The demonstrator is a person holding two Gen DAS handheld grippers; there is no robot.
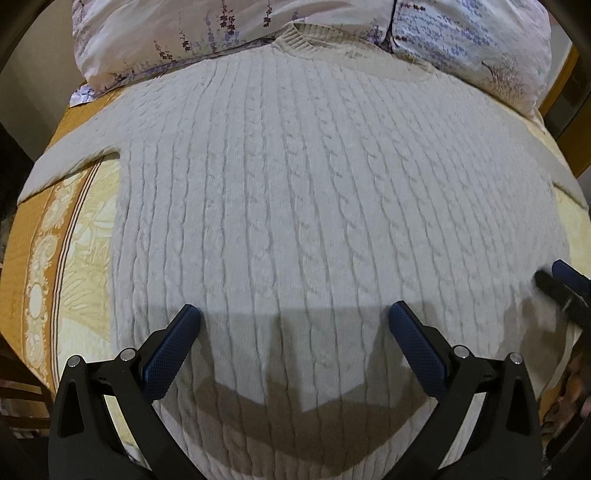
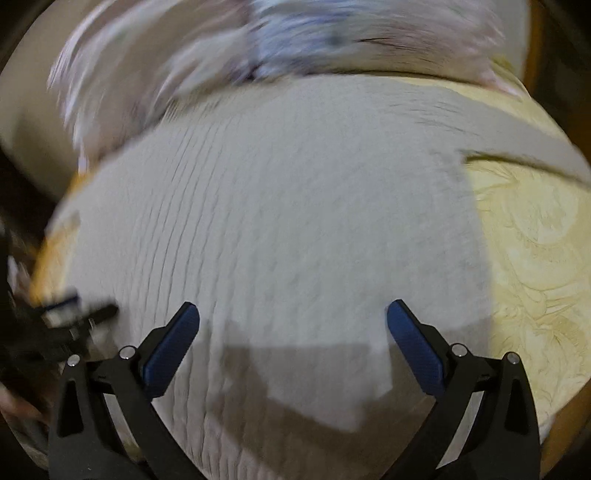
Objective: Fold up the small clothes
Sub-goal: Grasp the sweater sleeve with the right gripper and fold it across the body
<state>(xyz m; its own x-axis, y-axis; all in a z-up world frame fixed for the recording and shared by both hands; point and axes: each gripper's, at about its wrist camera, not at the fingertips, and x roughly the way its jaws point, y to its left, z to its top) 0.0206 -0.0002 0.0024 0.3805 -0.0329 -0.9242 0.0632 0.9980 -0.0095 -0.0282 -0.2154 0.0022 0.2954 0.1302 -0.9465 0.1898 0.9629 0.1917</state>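
Sweater: a cream cable-knit wool sweater lies flat, front up, across the bed; its ribbed round collar points to 12 o'clock in the left wrist view, and its hem runs out of view at 6 o'clock between the fingers.
Sleeves: one sleeve stretches out toward 9 o'clock in the left wrist view; the other sleeve reaches toward 2 o'clock in the right wrist view.
Bed cover: a yellow and orange bedspread with pale ornamental borders shows beside the sweater at 8 to 9 o'clock.
Pillows: white pillows printed with purple flower sprigs sit at 12 o'clock, touching the collar end of the sweater.
Left gripper: the left gripper, black with blue textured pads, is spread wide above the lower body of the sweater, nothing between its fingers; its shadow falls on the knit below.
Right gripper: the right gripper is likewise spread wide over the sweater, holding nothing; in the left wrist view it appears at 3 o'clock, near the sweater's side edge.
Picture quality: the right wrist view is blurred, so the knit pattern and the pillows at 12 o'clock are smeared there.
Cross view: the left gripper shows at 9 o'clock in the right wrist view, indistinct.
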